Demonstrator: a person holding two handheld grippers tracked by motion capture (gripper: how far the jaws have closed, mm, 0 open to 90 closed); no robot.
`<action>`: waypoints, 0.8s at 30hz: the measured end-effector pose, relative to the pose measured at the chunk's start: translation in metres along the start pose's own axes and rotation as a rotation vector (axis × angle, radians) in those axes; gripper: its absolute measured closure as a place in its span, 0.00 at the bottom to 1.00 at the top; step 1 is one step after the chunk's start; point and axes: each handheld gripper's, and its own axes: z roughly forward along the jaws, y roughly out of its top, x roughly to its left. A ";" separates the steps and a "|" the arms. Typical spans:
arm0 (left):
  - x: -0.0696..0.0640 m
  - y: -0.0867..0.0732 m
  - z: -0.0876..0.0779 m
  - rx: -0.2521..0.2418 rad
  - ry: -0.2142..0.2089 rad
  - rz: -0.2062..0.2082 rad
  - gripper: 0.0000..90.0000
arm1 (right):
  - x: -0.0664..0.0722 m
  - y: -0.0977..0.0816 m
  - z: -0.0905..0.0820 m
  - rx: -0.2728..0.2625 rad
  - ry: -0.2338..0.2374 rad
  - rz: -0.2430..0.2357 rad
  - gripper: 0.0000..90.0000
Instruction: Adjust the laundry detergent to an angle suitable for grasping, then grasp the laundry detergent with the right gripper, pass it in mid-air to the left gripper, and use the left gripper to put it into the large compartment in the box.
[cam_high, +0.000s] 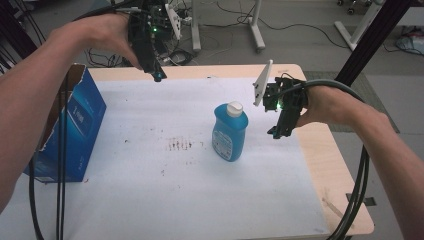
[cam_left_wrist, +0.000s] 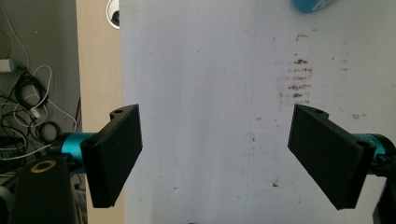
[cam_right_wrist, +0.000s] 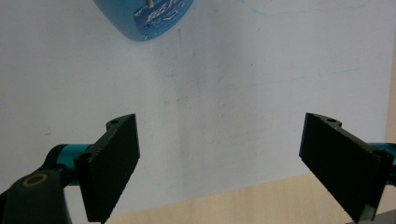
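Observation:
A blue bottle with a white cap stands upright near the middle of the white sheet. My right gripper hovers just to its right, pointing down, apart from it. In the right gripper view the jaws stand wide open with nothing between them, and the bottle's base lies at the top edge. My left gripper is held up over the table's far left part. Its jaws are open over bare sheet, with a corner of the bottle far off at the top.
An open blue cardboard box stands at the table's left edge. Brown stains mark the sheet left of the bottle. The bare wooden tabletop runs along the right side. Cables and stand legs lie on the floor beyond.

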 end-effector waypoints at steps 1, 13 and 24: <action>-0.001 0.001 0.000 -0.001 0.000 -0.002 0.20 | 0.000 0.000 0.000 -0.008 0.002 0.008 0.13; -0.005 0.002 -0.002 -0.008 0.007 0.010 0.20 | 0.004 0.000 -0.003 -0.003 -0.014 0.008 0.13; -0.007 0.004 0.000 -0.025 -0.002 0.011 0.20 | 0.020 0.001 -0.014 -0.033 -0.027 0.069 0.13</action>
